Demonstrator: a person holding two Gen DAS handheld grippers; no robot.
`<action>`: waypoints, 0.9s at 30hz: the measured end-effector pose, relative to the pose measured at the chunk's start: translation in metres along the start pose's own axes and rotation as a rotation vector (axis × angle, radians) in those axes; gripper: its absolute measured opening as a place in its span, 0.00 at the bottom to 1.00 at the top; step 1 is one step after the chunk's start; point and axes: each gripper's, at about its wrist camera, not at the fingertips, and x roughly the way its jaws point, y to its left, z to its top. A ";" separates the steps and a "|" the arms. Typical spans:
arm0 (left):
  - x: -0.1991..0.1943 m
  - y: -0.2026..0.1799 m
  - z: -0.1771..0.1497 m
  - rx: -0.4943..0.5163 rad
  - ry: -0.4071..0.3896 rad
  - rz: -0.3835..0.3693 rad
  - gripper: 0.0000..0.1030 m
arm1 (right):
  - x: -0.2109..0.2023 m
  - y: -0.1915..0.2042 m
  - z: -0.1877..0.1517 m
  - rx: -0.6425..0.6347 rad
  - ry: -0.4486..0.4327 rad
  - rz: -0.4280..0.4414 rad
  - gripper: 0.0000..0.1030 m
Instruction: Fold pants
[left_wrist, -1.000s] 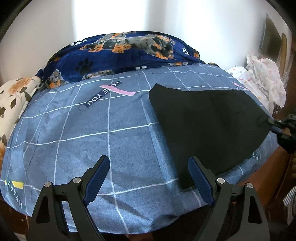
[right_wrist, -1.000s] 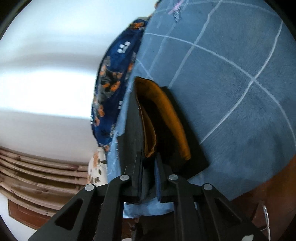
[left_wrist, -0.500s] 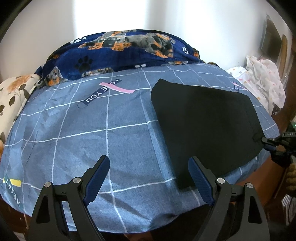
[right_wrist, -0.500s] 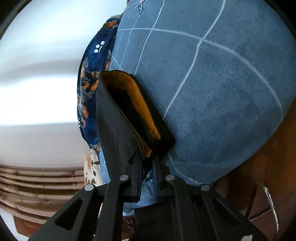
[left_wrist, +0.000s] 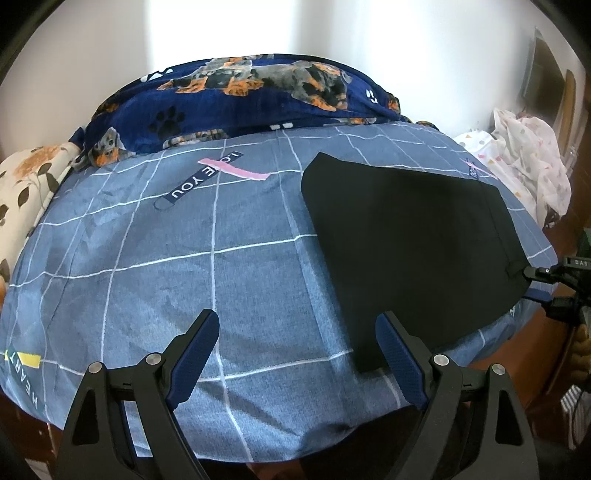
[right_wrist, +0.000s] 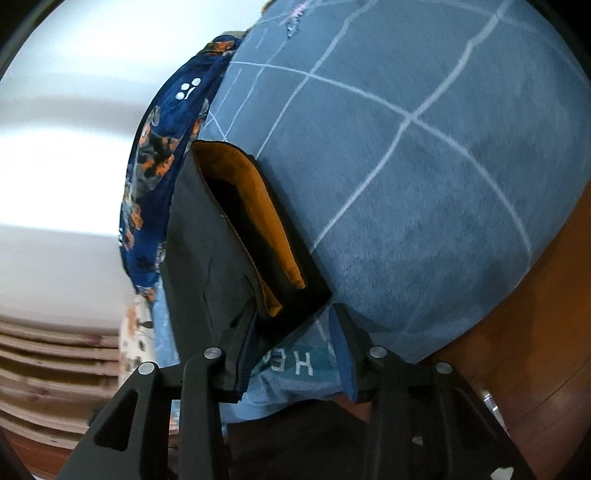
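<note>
- Left wrist view: the black pants (left_wrist: 406, 251) lie folded flat on the right part of the blue checked bedsheet (left_wrist: 184, 266), one smooth dark slab with straight edges, reaching the bed's right edge. The left gripper (left_wrist: 297, 354) hangs wide open over the sheet, nothing between its jaws.
- Right wrist view: the pants (right_wrist: 207, 236) show a gaping waistband with orange lining (right_wrist: 258, 206). The right gripper (right_wrist: 295, 354) is opening, its jaws apart at the pants' corner, pads not pressing.

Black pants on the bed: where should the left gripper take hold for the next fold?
Probably the near corner of the black pants, beside the open left gripper. Come from the bed's near edge, sliding one finger under; the cloth lies flat there, and the edge is free.
</note>
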 end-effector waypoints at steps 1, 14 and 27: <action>0.001 0.000 0.000 -0.001 0.003 -0.001 0.84 | -0.001 0.004 0.000 -0.027 -0.008 -0.019 0.35; 0.005 0.003 -0.002 -0.021 0.031 -0.003 0.84 | -0.002 0.025 0.011 -0.208 -0.075 -0.070 0.25; 0.011 0.006 -0.003 -0.044 0.062 -0.008 0.84 | 0.001 0.000 0.008 -0.037 0.011 0.072 0.19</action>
